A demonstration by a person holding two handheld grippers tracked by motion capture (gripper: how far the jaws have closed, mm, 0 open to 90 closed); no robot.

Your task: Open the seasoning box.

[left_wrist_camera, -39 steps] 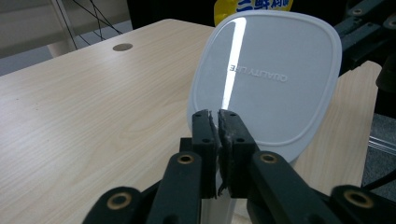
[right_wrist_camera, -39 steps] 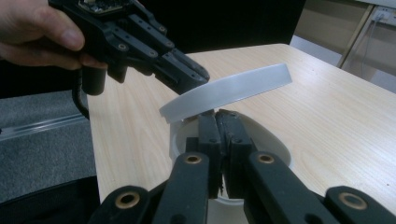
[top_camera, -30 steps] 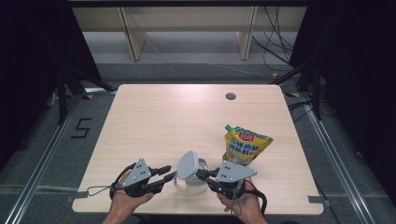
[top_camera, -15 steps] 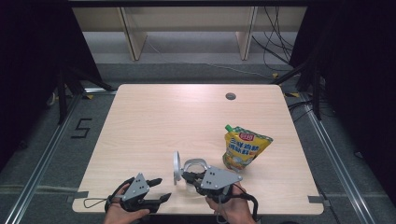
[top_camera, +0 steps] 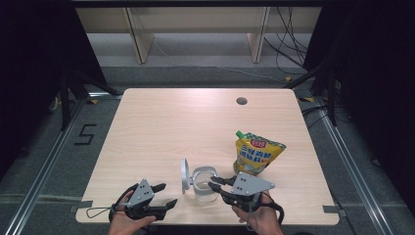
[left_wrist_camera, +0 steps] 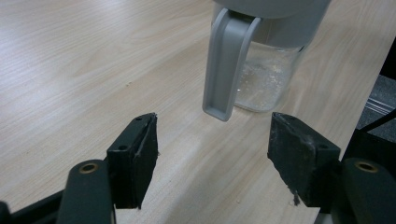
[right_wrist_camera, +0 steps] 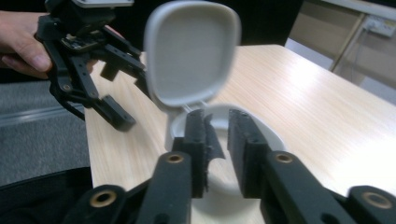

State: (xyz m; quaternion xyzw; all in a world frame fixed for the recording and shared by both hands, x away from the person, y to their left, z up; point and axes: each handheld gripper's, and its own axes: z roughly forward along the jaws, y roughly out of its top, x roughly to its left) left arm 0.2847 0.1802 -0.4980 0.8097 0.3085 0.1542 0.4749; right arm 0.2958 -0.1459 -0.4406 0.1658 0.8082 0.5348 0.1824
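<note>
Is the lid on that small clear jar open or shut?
Open: the clear jar's grey hinged lid stands upright beside the uncovered mouth.

A black "5" (top_camera: 84, 134) is marked on the floor; the yellow pouch's (top_camera: 256, 152) print is unreadable.

Black claw (top_camera: 219, 184) frames carry grey triangular plates, brass-ringed screws.

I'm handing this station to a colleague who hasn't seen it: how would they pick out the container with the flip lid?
Start at the light wooden table and go to its near edge, between the left gripper and right gripper. There stands a small clear jar with a grey rim and a grey hinged lid standing open. Its only neighbour, the yellow pouch, is flat and opaque.
</note>
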